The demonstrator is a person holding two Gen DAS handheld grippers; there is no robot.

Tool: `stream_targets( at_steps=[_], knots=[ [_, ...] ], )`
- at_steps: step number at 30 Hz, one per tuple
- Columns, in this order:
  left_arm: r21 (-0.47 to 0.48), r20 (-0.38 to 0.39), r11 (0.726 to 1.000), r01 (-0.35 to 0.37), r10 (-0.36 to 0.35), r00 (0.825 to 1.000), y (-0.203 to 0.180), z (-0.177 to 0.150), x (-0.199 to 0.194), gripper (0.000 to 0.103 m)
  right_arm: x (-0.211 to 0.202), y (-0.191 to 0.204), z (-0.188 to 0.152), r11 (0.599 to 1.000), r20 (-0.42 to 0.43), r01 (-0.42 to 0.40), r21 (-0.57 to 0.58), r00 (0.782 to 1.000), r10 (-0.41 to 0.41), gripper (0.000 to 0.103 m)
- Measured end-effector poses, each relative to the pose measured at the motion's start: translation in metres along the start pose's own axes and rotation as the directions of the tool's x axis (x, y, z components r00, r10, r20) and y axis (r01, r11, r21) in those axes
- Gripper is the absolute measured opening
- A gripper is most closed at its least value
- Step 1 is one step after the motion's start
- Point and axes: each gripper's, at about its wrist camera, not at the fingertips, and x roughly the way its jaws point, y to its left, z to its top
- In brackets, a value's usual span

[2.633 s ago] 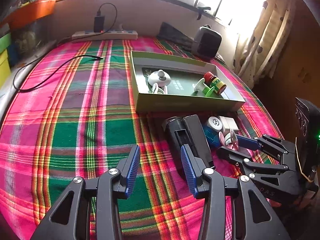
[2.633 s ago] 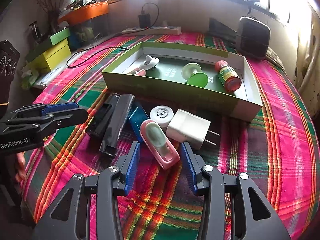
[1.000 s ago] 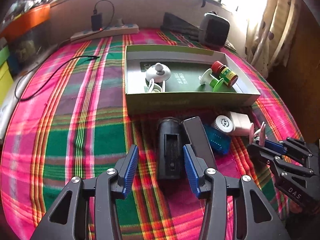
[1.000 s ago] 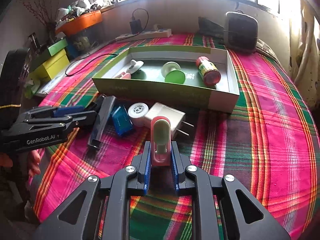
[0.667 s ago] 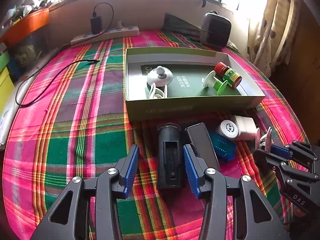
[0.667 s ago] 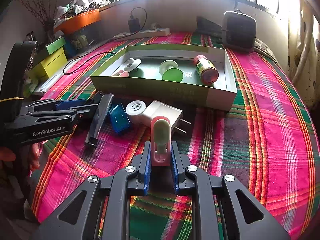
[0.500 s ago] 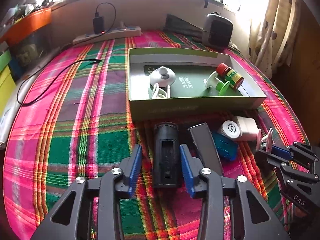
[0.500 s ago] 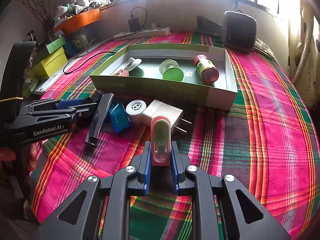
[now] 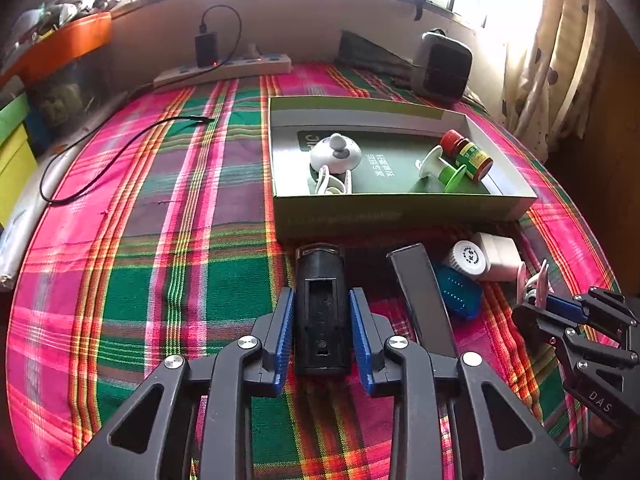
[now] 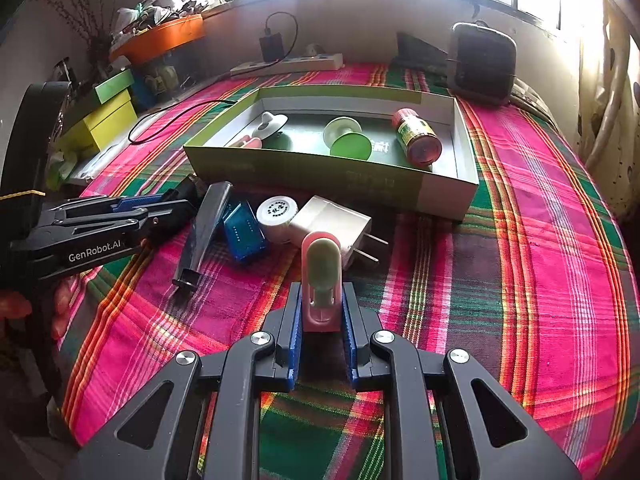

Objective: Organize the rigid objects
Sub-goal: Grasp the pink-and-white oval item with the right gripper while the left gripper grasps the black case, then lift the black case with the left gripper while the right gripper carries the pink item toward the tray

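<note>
My left gripper straddles a black box-shaped device lying on the plaid cloth, its blue pads close to both sides; contact is not certain. My right gripper is shut on a pink and pale green clip-like object and holds it above the cloth. A black flat bar, a blue case, a white round cap and a white plug adapter lie in front of the green box.
The green box holds a white knob, a green and white spool and a red-capped bottle. A power strip, a black cable and a dark speaker sit behind. Coloured boxes stand at left.
My left gripper moved forward and narrowed around the black device. My right gripper closed on the pink clip earlier, lifted it, and now holds it still.
</note>
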Motion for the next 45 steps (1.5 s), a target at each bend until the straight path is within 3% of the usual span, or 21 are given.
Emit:
stream_targets(
  at_steps=[24,45],
  knots=[
    [-0.012,0.039,1.000,0.010,-0.009,0.999,0.003,0.005,-0.017,0.026,-0.009,0.001,0.004,1.000,0.025,-0.003,-0.006,1.000,0.003,0.018],
    [0.042,0.092,0.995,0.094,-0.098,0.991,-0.021,0.053,-0.025,0.026,-0.022,-0.025,0.060,0.998,0.081,0.058,-0.002,0.995,-0.058,0.018]
  ],
)
